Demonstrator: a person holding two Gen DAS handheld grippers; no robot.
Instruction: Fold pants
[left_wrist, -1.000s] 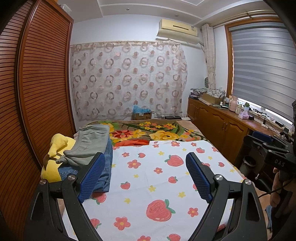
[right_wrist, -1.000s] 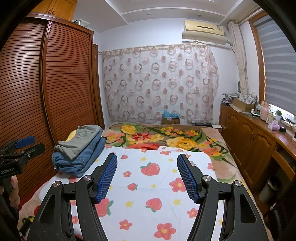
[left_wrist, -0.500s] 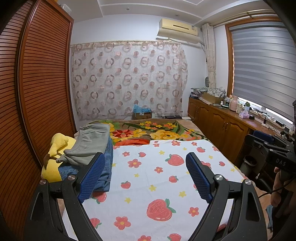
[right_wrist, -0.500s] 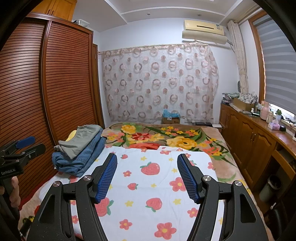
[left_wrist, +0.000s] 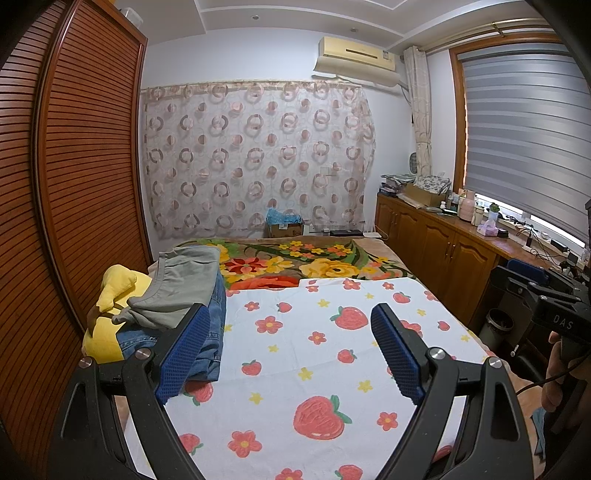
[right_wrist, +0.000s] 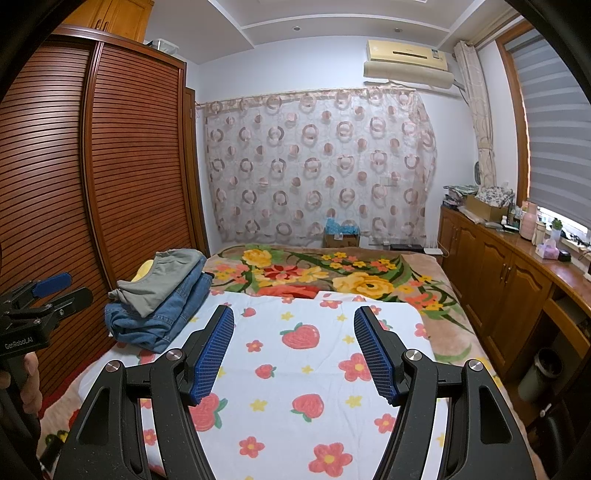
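I hold my left gripper (left_wrist: 288, 350) and right gripper (right_wrist: 293, 354) spread wide, empty, above the strawberry sheet (right_wrist: 295, 369) (cleared for folding, I'd guess); the pants (right_wrist: 162, 302) sit stacked at its left edge.

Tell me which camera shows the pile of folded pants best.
The right wrist view: the pile of pants lies unobstructed at the left edge of the bed, grey pair on top, jeans beneath. In the left wrist view the pile is closer, but the open left gripper covers its near corner with one finger.
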